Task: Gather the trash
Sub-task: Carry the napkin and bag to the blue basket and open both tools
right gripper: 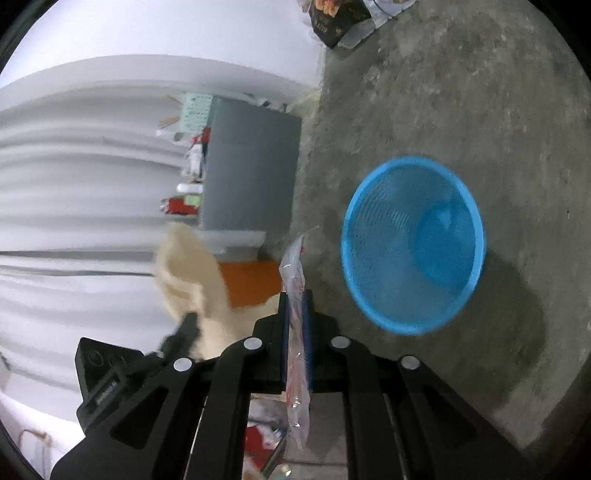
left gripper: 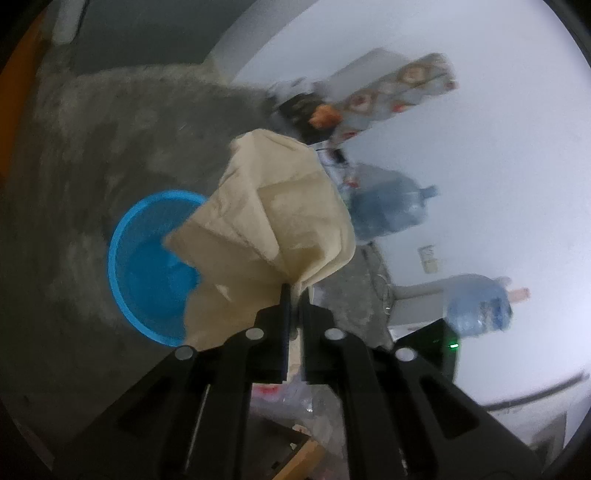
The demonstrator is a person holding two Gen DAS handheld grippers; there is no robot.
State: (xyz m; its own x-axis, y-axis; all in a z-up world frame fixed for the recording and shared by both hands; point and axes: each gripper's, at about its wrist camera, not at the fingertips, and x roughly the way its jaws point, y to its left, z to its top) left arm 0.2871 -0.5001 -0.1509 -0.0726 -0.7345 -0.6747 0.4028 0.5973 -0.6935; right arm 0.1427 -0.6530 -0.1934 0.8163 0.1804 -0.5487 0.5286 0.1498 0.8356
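Note:
My left gripper (left gripper: 294,295) is shut on a crumpled beige paper bag (left gripper: 269,221), held up in front of the camera. The bag partly covers a blue mesh wastebasket (left gripper: 140,258) standing on the concrete floor. My right gripper (right gripper: 295,299) is shut on a thin clear plastic wrapper with red print (right gripper: 293,273); the wrapper runs down between the fingers. In the right wrist view the blue wastebasket (right gripper: 413,243) sits to the right of the gripper, and the beige bag (right gripper: 192,273) with the left gripper (right gripper: 184,328) shows at the left.
Two large blue water jugs (left gripper: 388,210) (left gripper: 476,306) and a patterned roll (left gripper: 399,92) lie by the white wall. A grey cabinet (right gripper: 251,166) stands by the wall, a dark snack bag (right gripper: 336,18) lies on the floor. Loose packaging lies below the grippers (left gripper: 295,398).

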